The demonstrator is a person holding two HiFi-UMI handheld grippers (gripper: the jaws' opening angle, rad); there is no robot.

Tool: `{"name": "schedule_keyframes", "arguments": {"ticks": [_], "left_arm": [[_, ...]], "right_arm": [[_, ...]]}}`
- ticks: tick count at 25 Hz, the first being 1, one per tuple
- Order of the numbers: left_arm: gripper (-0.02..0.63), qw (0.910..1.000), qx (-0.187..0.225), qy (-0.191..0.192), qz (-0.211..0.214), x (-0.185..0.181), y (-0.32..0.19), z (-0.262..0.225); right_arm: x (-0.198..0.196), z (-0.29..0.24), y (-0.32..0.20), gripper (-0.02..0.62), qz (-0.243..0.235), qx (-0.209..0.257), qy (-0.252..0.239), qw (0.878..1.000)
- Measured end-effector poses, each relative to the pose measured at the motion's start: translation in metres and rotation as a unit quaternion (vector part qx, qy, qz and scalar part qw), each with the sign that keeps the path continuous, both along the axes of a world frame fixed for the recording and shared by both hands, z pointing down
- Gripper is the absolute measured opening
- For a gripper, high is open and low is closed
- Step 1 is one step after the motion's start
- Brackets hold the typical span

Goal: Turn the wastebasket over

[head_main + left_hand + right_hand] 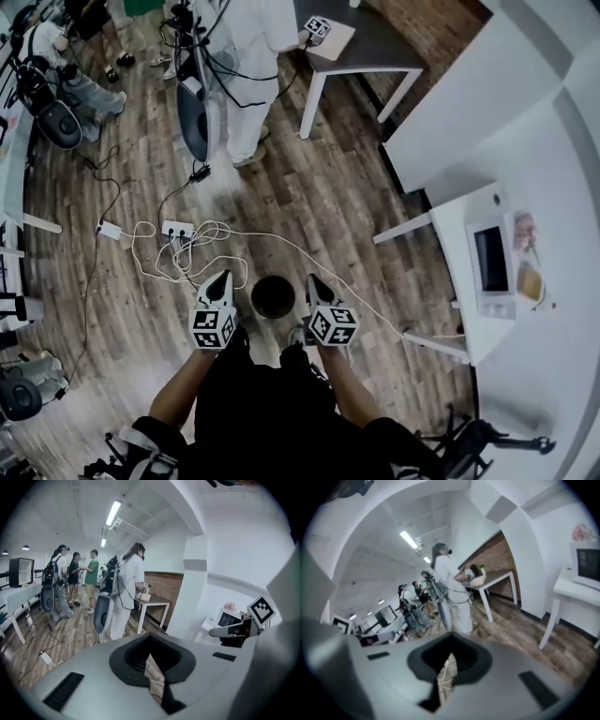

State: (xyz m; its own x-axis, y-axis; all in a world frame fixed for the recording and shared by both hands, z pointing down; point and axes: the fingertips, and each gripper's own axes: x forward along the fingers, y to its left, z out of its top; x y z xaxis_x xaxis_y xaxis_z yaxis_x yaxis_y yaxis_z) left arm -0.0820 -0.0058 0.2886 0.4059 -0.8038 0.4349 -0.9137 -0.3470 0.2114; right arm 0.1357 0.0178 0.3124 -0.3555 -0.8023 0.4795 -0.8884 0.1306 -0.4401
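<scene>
The left claw (221, 277) has its two jaws drawn together with nothing between them; in the left gripper view (150, 659) only a thin sliver of wooden floor shows through the slit where they meet. The right claw (312, 280) stands the same way, jaws together and holding nothing, with a narrow strip of floor and white cable seen through its slit in the right gripper view (448, 662). Both point forward and away from the person, each with its marker cube at the near end. Between them the wastebasket (273, 296) stands on the floor (309, 197), a black round seen from straight above, its rim a little lighter than its dark middle. The right claw is just beside it and the left claw a little farther off, and neither touches it. Beyond the wastebasket, loose white cables (187, 246) loop across the boards to a power strip (177, 229). Farther off a person in white (251, 56) stands beside a dark tabletop (375, 42) on white legs. To the person's right a white tabletop (441, 216) carries a microwave (490, 260). In the left gripper view more people (75, 573) stand grouped at the far end of the room
</scene>
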Motion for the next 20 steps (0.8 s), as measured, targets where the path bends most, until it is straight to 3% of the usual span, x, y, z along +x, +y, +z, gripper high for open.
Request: {"name": "schedule_keyframes", "arguments": {"ticks": [5, 8, 10, 14, 20], "left_arm": [[0.032, 0.9931, 0.117, -0.001, 0.001, 0.008, 0.024, -0.100], [0.032, 0.9874, 0.156, -0.026, -0.003, 0.011, 0.044, -0.125], [0.032, 0.9862, 0.161, -0.037, -0.006, 0.013, 0.055, -0.129], [0.032, 0.9884, 0.149, -0.013, -0.024, 0.018, 0.067, -0.130], [0.032, 0.9893, 0.144, -0.012, -0.015, 0.026, 0.064, -0.127]], "right_arm": [[-0.008, -0.073, 0.026, 0.032, -0.020, 0.083, 0.032, 0.996], [-0.012, -0.098, 0.043, 0.032, -0.025, 0.112, 0.043, 0.992], [-0.017, -0.107, 0.054, 0.032, -0.030, 0.117, 0.037, 0.992], [-0.030, -0.111, 0.067, 0.032, -0.049, 0.122, 0.019, 0.991], [-0.037, -0.109, 0.071, 0.031, -0.058, 0.118, 0.004, 0.991]]}}
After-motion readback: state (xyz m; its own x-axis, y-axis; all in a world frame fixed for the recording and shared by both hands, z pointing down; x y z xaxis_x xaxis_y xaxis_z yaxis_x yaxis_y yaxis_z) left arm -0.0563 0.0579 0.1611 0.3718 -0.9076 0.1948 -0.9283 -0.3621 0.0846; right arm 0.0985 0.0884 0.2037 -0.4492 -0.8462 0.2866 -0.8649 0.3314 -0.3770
